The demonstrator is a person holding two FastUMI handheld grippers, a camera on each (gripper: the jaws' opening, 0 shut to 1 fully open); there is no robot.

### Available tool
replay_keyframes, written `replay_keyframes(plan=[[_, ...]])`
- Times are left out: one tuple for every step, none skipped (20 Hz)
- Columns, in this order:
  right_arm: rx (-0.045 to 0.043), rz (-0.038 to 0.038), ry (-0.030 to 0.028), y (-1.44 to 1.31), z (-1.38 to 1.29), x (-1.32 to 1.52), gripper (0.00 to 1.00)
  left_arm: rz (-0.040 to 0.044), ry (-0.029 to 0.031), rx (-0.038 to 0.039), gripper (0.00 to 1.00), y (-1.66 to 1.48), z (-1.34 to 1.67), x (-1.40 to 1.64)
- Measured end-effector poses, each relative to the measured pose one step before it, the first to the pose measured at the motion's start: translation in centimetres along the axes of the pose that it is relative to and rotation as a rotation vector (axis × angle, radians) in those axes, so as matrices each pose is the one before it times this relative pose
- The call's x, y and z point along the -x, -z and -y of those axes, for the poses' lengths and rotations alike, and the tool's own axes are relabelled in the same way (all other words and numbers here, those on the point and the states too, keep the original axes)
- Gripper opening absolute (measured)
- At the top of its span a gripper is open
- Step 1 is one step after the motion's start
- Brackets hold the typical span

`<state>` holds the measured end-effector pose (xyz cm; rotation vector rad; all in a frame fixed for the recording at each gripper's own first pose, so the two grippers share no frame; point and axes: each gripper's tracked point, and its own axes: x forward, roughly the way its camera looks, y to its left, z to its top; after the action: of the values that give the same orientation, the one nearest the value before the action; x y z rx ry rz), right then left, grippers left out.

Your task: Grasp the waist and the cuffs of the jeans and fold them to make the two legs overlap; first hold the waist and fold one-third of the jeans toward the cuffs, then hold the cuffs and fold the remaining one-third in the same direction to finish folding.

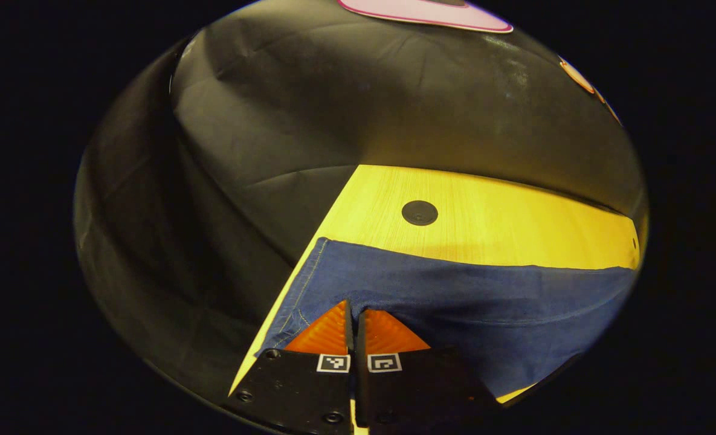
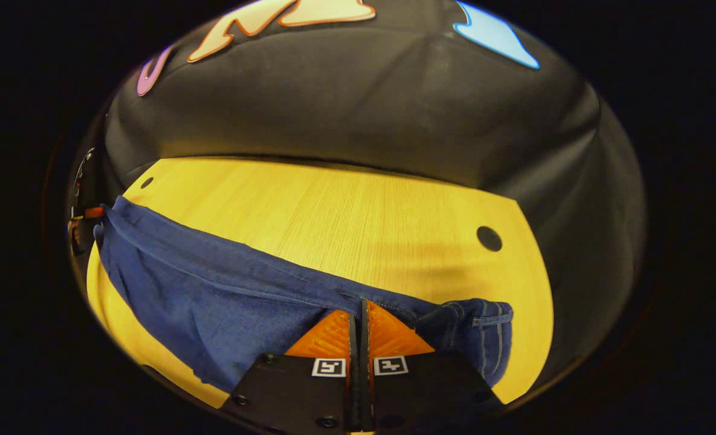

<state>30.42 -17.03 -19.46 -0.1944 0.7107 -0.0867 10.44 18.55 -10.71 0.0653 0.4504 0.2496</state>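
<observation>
Left tongs (image 1: 354,311) clamped the jeans (image 1: 454,302) at the cuff, bottom centre; right tongs (image 2: 359,311) clamped the waist, jeans stretched leftward across the lower frame above the worktop (image 2: 345,211)

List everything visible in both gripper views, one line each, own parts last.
jeans: 1, dark blue, spread across the table's near side; cuff hem with pale stitching in the left gripper view, bunched waist end in the right gripper view
table: 1, yellow wood grain, under the jeans
table holes: 2 seen in the right gripper view, black, round, in the tabletop
left gripper: 1, orange fingers, black body, closed on jeans fabric
right gripper: 1, orange fingers, black body, closed on jeans fabric
</observation>
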Motion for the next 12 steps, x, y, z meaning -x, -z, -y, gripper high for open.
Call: replay_keyframes(plan=[[-0.00468, -0.00894, -0.00323, 0.403, -0.154, -0.66, 0.02, -0.00568, -0.00694, 0.00653, 0.0, -0.393, -0.198, -0.06], [0.00333, -0.00075, -0.00373, -0.017, -0.098, -0.219, 0.03, 0.00323, -0.00358, 0.00996, 0.0, -0.62, 0.007, 0.126], [0.00163, 0.00659, -0.00387, -0.089, 0.157, 0.172, 0.03, 0.00142, -0.00214, 0.00806, 0.0, -0.266, 0.221, 0.131], [-0.00823, 0.00095, -0.00503, -0.263, 0.04, 0.16, 0.03, -0.00096, -0.00262, 0.00024, 0.0, -0.227, -0.195, 0.333], [-0.01874, -0.0021, -0.00417, -0.034, 0.239, 0.144, 0.05, 0.00982, -0.00973, 0.00142, 0.0, -0.253, -0.151, -0.026], [-0.03269, -0.00383, -0.01346, -0.118, 0.15, 0.032, 0.09, 0.00155, -0.00117, 0.00433, 0.0, -0.486, -0.078, 0.335], [-0.03488, -0.00227, 0.00091, 0.029, 0.453, -0.148, 0.2, 0.00823, -0.00284, 0.00877, 0.06, 0.068, 0.114, 0.011], [-0.02988, 0.00416, 0.00936, -0.364, 0.701, 0.344, 0.36, 0.01705, -0.01574, 0.01073, 0.17, -0.773, -0.253, 0.275], [-0.01953, 0.00968, 0.02263, -0.265, 1.231, 0.318, 0.52, 0.02058, -0.02266, 0.01514, 0.34, -0.401, -0.778, 0.535], [-0.02078, 0.02946, 0.01405, -0.819, 1.052, 0.58, 0.68, 0.03087, -0.0293, 0.01626, 0.5, -0.718, -1.004, 0.513], [-0.02163, 0.02977, 0.00889, -0.625, 0.862, 0.687, 0.84, 0.03643, -0.03131, 0.0206, 0.67, -0.215, -1.076, 0.303], [-0.02191, 0.03865, 0.03264, -0.855, 1.284, 1.134, 1.0, 0.04203, -0.02453, 0.02952, 0.83, -1.582, -0.766, 1.333]])
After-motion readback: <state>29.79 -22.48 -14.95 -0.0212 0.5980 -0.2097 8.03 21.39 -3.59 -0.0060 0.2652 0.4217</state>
